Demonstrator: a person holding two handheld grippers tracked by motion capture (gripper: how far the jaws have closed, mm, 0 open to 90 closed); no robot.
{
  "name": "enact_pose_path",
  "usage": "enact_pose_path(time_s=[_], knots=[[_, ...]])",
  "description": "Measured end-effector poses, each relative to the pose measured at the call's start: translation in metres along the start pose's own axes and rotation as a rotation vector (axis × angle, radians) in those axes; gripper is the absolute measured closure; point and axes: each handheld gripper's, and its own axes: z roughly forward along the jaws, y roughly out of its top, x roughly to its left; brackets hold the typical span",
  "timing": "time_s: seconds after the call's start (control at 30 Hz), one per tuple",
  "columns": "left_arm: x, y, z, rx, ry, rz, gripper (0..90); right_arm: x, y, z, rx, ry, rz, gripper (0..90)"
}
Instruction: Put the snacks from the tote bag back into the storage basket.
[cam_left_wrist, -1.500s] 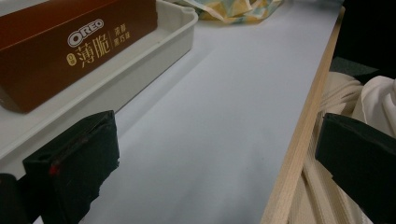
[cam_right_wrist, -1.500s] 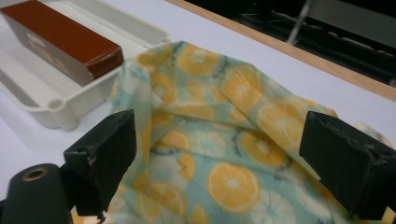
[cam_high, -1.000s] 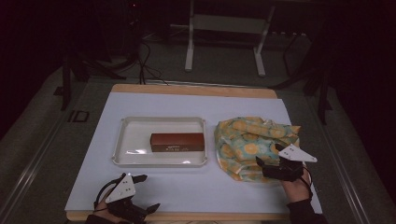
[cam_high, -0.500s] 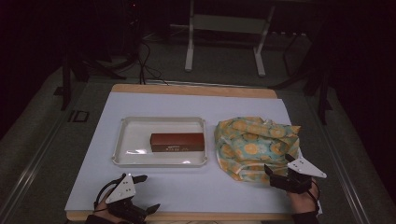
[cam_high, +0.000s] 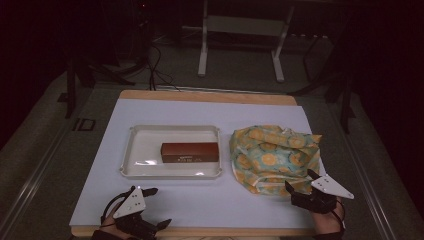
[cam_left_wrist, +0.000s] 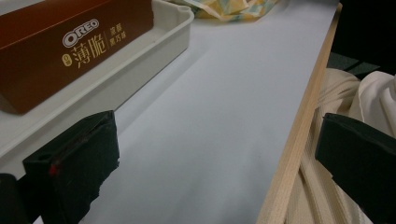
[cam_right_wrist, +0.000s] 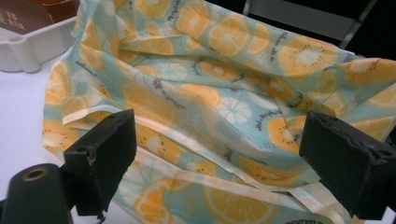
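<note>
A brown Oreo box (cam_high: 190, 151) lies in a white tray (cam_high: 170, 129) at the middle of the table. To the right of the tray sits a crumpled cloth bag (cam_high: 275, 155) printed with orange slices. My right gripper (cam_high: 300, 180) is open at the bag's near edge. In the right gripper view its jaws (cam_right_wrist: 219, 154) stand wide apart over the bag (cam_right_wrist: 210, 84) and its pale strap. My left gripper (cam_high: 157, 206) is open near the front edge, in front of the tray. In the left gripper view, the box (cam_left_wrist: 70, 51) and the tray (cam_left_wrist: 154, 42) lie to the left of the gripper (cam_left_wrist: 215, 154).
A pale sheet (cam_high: 200, 110) covers the table, and its wooden front edge (cam_left_wrist: 299, 140) runs just beside my left gripper. Cream clothing (cam_left_wrist: 364, 98) lies past that edge. White stand legs (cam_high: 202, 50) and cables sit on the dark floor behind the table.
My right gripper has drawn back a little from the bag toward the table's near edge. The left gripper, tray and box have stayed put.
</note>
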Motion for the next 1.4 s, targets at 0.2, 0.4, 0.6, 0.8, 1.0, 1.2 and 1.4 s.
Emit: enact_pose_path(time_s=[0.2,0.4,0.6,0.8,1.0,1.2,1.4], knots=[[0.0006,-0.0001,0.0001,0.0,0.003,-0.004,0.0,0.001,0.0004,0.0001,-0.012,-0.004,-0.012,11.2],[0.0,-0.0004,-0.0012,-0.005,0.003,-0.001,0.0,0.0013,0.0012,-0.0009,-0.022,-0.006,-0.014,11.2],[0.0,-0.0003,-0.0007,-0.003,0.002,0.0,0.0,0.0002,0.0018,-0.0038,-0.056,-0.01,-0.014,11.2],[0.0,-0.0002,-0.0005,-0.002,0.001,-0.001,0.0,0.002,0.002,-0.0021,-0.061,-0.001,-0.026,11.2],[0.0003,-0.0002,-0.0004,-0.002,0.001,0.0,0.0,0.0026,0.0018,-0.0003,-0.054,0.005,-0.03,11.2],[0.0006,-0.0002,0.0001,-0.002,0.001,-0.003,0.0,0.002,0.0009,0.0016,-0.052,0.017,-0.024,11.2],[0.0006,-0.0002,-0.0002,-0.004,0.002,-0.004,0.0,0.0013,0.001,0.0013,-0.052,0.016,-0.021,11.2]])
